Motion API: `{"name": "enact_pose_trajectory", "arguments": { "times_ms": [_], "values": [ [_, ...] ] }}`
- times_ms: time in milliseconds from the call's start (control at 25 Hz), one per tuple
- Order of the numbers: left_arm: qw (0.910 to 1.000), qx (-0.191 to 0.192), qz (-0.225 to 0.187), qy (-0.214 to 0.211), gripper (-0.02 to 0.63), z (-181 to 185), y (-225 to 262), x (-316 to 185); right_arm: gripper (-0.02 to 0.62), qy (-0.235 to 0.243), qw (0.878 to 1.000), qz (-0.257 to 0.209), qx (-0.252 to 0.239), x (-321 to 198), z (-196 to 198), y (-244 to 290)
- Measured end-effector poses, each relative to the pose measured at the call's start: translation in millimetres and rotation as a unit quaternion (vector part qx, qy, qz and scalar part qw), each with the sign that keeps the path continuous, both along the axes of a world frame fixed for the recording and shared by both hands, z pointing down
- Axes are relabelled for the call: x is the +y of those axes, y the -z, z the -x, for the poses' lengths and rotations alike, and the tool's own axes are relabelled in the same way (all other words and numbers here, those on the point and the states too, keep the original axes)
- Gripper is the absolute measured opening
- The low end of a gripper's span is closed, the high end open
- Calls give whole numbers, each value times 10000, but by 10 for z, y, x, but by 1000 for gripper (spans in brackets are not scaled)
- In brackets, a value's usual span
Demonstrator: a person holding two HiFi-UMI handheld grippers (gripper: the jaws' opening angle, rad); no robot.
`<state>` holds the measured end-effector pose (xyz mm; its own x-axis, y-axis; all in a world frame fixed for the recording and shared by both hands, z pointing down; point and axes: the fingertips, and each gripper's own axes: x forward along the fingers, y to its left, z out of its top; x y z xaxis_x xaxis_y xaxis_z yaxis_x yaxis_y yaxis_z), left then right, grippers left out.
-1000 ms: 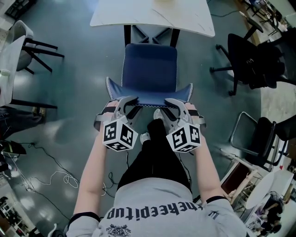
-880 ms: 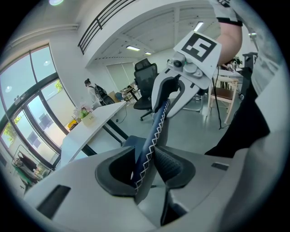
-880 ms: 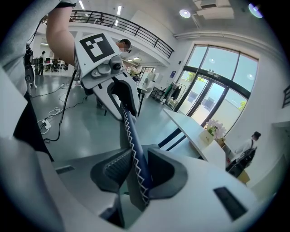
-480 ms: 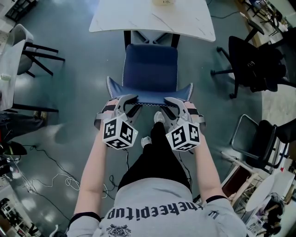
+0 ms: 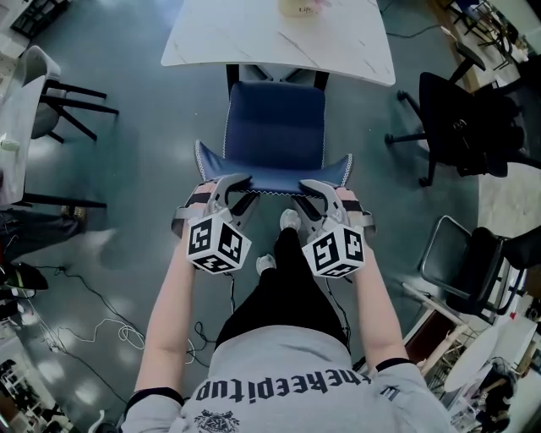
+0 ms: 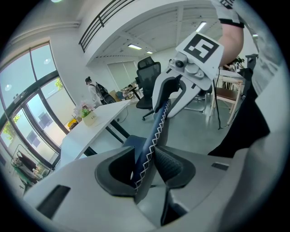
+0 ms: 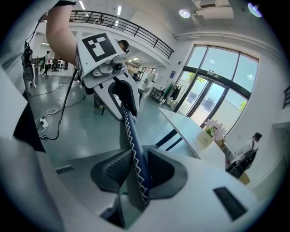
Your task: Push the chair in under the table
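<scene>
A blue chair with white zigzag stitching stands in front of the white table, its seat front at the table's near edge. My left gripper is shut on the left part of the backrest's top edge, and my right gripper is shut on the right part. In the left gripper view the stitched backrest runs between the pads of the left gripper. The right gripper view shows the same edge pinched in the right gripper.
A black office chair stands at the right and a metal-framed chair at the lower right. A white chair is at the left. Cables lie on the floor. A flower pot sits on the table.
Both grippers and the chair have slid toward the table; more of the tabletop shows at the top of the head view. The grips are unchanged.
</scene>
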<state>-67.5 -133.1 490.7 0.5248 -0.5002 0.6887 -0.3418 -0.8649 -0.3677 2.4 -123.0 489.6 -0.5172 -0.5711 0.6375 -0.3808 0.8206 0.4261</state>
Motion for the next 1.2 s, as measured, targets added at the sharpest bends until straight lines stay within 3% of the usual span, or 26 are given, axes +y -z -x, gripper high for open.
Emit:
{"name": "enact_pose_trajectory", "arguments": {
  "times_ms": [1200],
  "values": [
    [9998,-26,56,164,147,-113,-17,-220,108,267,9996,-72,-25,-215,-112,-7]
  ]
}}
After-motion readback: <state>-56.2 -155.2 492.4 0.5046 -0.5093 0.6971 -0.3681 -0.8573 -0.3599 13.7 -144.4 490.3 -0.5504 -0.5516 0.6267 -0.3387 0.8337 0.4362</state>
